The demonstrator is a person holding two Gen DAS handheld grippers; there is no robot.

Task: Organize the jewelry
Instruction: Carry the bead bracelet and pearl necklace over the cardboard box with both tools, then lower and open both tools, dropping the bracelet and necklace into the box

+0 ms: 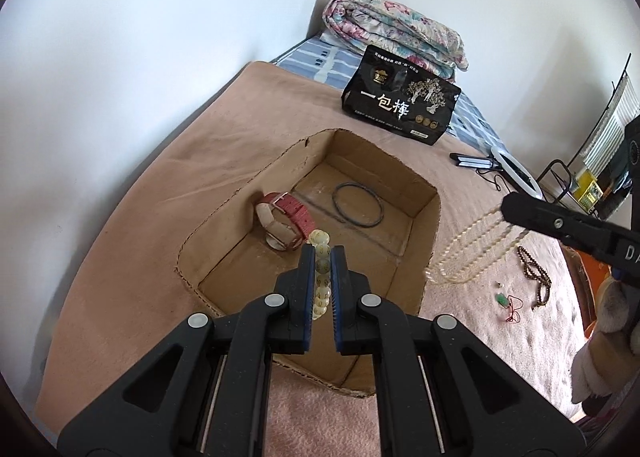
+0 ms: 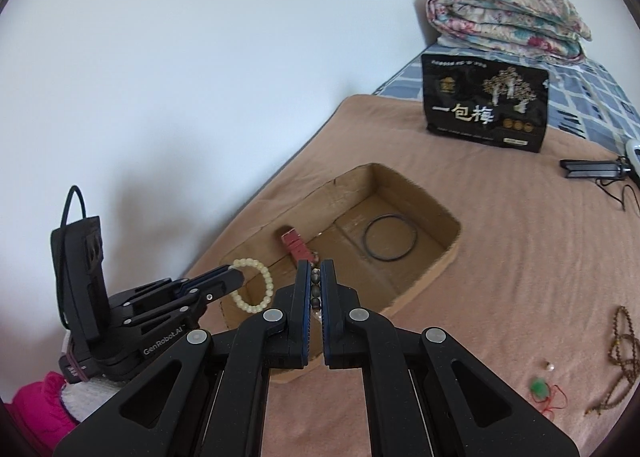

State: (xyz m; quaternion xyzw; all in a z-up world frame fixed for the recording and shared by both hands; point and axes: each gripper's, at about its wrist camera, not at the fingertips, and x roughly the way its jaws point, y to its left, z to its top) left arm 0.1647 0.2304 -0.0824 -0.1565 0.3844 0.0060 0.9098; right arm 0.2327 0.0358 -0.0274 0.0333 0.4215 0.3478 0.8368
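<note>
My left gripper [image 1: 322, 253] is shut on a cream bead bracelet [image 1: 322, 269] and hovers over the near end of an open cardboard box [image 1: 424, 241]. From the right wrist view the bracelet [image 2: 256, 285] hangs as a loop from the left gripper [image 2: 236, 275] at the box's near left corner. My right gripper [image 2: 316, 265] is shut on a bead strand [image 2: 316, 291]. In the left wrist view this is a long pale pearl necklace [image 1: 468, 253] dangling from the right gripper [image 1: 505, 206] to the right of the box. Inside the box lie a red-strapped watch [image 1: 284, 221] and a black ring bangle [image 1: 357, 204].
A brown bead string [image 1: 534, 277], a green pendant on red cord [image 1: 505, 302] and a small loose bead [image 2: 549, 367] lie on the pink blanket [image 2: 500, 257] right of the box. Farther back stand a black snack bag [image 1: 400, 105], a folded floral quilt [image 1: 396, 33] and a ring light [image 1: 516, 171].
</note>
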